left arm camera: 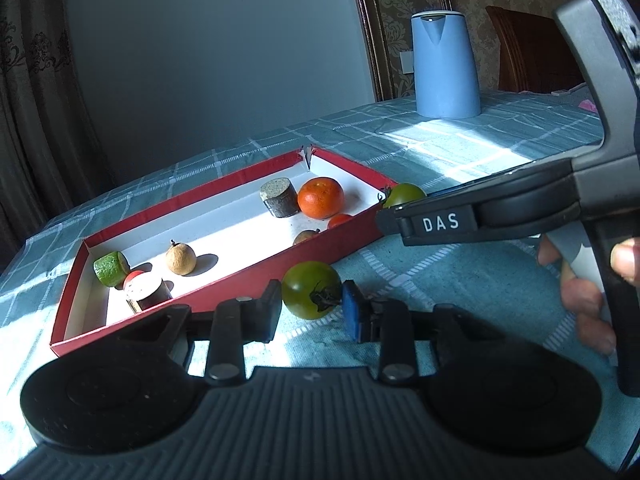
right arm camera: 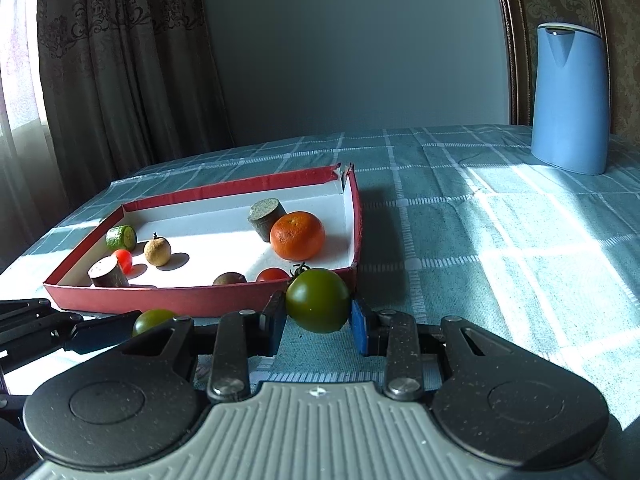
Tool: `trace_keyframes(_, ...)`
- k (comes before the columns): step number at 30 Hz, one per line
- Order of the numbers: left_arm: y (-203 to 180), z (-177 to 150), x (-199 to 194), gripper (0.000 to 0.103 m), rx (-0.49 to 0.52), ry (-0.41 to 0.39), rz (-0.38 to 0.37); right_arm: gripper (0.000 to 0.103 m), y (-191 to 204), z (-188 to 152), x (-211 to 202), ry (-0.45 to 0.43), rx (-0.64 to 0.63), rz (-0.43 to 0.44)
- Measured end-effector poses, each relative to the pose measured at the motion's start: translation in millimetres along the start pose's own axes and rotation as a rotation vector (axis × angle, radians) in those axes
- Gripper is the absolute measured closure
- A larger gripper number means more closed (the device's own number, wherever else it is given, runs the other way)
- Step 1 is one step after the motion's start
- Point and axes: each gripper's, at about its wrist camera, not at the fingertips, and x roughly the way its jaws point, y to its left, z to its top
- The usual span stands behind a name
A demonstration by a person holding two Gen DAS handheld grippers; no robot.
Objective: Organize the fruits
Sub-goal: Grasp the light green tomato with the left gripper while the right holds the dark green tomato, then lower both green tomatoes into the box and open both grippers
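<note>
A room in a home. A checked tablecloth [right arm camera: 480, 240] covers the table, with patterned curtains [right arm camera: 120, 60], damask wallpaper [left arm camera: 400, 0], a wooden chair [left arm camera: 528, 52] and a blue kettle [right arm camera: 570, 100].

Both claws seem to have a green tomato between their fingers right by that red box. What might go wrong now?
The left gripper and right gripper each bracket a round green tomato; smooth skin might slip or bruise if squeezed. Both work close together beside the red tray, so they might bump each other or its wall.
</note>
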Motion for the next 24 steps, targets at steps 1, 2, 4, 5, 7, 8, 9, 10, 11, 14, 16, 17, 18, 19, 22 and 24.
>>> trace_keyframes(1,1,0,-2,0.073,-0.007,-0.005,-0.001,0.070,0,0,-1,-0.008,0.001,0.003)
trace_keyframes(2,2,0,-5,0.073,-0.011,-0.009,-0.002,0.070,1,0,-3,-0.018,0.000,0.007)
trace_keyframes(4,7,2,-10,0.073,-0.019,-0.021,0.003,0.070,2,1,-6,-0.040,-0.003,0.010)
trace_keyframes(5,11,4,-12,0.073,-0.023,-0.026,0.008,0.070,3,2,-8,-0.060,-0.009,0.014)
trace_keyframes(7,21,10,-15,0.073,-0.043,-0.039,0.020,0.070,7,5,-12,-0.098,-0.028,0.017)
trace_keyframes(8,29,14,-16,0.073,-0.061,-0.047,0.025,0.070,11,8,-14,-0.114,-0.052,0.024)
trace_keyframes(9,34,17,-15,0.073,-0.072,-0.051,0.033,0.070,15,11,-13,-0.116,-0.078,0.029)
trace_keyframes(10,43,22,-11,0.073,-0.092,-0.052,0.056,0.070,19,15,-11,-0.115,-0.093,0.031)
trace_keyframes(11,51,26,-6,0.073,-0.111,-0.046,0.076,0.070,22,19,-7,-0.110,-0.103,0.035)
trace_keyframes(14,74,34,16,0.073,-0.165,0.001,0.134,0.070,31,31,13,-0.053,-0.133,0.063)
trace_keyframes(16,88,35,31,0.073,-0.200,0.032,0.172,0.070,35,38,31,-0.003,-0.128,0.084)
trace_keyframes(17,93,34,37,0.073,-0.211,0.046,0.182,0.070,36,42,40,0.019,-0.119,0.096)
trace_keyframes(18,98,33,44,0.073,-0.223,0.060,0.191,0.070,38,44,47,0.034,-0.111,0.101)
trace_keyframes(19,100,32,47,0.073,-0.233,0.068,0.194,0.070,39,46,54,0.052,-0.114,0.104)
trace_keyframes(22,103,29,53,0.072,-0.238,0.087,0.206,0.070,43,48,71,0.093,-0.112,0.104)
trace_keyframes(24,101,28,54,0.072,-0.226,0.086,0.216,0.070,44,49,77,0.113,-0.094,0.126)
